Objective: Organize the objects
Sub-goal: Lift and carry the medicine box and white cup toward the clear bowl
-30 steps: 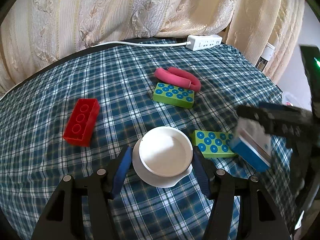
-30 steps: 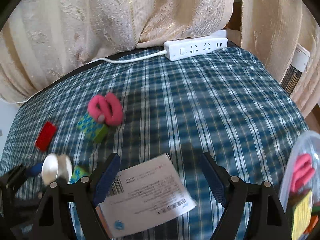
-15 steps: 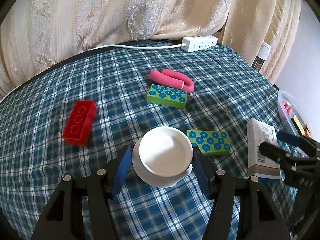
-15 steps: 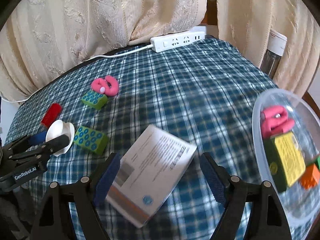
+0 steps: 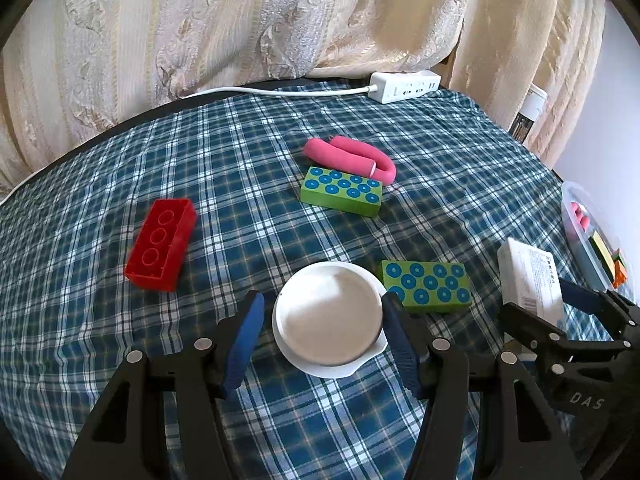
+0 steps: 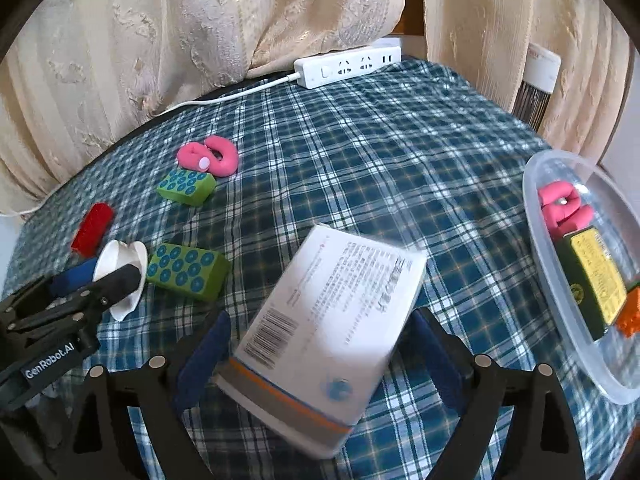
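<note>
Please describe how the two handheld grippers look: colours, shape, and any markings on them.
The left gripper and right gripper share one design: black angular plastic frames, silver round screw heads, and two fingers with dark blue pads. White lettering reads "GenRobot.AI" on the left one. No cables or sleeves are visible.

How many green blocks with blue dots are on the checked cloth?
2. One green block lies mid-cloth against the pink foam curl; the other green block sits beside the white cup. The clear tub's contents are partly hidden.

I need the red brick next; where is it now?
The red brick lies on the plaid tablecloth at the left of the left wrist view, left of the white cup and apart from it.
</note>
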The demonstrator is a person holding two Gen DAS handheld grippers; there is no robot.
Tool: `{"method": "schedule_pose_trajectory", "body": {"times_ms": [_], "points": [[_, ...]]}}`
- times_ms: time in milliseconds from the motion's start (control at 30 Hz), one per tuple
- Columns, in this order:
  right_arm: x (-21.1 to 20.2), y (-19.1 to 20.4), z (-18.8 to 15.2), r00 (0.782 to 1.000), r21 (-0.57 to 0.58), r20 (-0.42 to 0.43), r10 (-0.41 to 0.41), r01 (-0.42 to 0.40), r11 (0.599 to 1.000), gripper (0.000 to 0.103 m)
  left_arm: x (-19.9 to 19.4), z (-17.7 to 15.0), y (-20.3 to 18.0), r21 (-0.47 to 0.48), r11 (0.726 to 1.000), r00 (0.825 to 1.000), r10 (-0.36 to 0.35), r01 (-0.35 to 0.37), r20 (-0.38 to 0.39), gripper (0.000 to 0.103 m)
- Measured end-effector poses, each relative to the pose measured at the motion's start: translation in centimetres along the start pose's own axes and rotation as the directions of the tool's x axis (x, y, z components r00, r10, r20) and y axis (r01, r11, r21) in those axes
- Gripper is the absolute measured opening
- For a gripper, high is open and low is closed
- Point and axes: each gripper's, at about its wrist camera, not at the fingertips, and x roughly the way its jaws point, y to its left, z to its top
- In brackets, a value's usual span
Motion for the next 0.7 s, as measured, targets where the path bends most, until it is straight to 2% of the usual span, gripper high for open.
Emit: {"method": "schedule_pose_trajectory", "body": {"times_ms": [100, 400, 700], "points": [[-0.2, 0.19, -0.06, 0.999, -0.021, 0.019, -0.031, 0.031, 0.999, 0.093, 0.1, 0.14, 0.3, -0.011, 1.0, 1.0, -0.004, 0.004, -0.004, 0.062], [0.02, 0.15, -0.28, 1.0, -0.014, 0.009, -0.025, 0.025, 1.0, 0.093, 0.36, 0.23, 0.94, -0.048, 0.999, 1.0, -0.021, 0.021, -0.013, 0.07], [0.48, 0.49, -0.39, 1.0, -0.02, 0.003, -0.022, 0.022, 1.0, 0.093, 0.32, 0.18, 0.51, -0.02, 1.0, 1.0, -0.02, 0.02, -0.002, 0.07]]}}
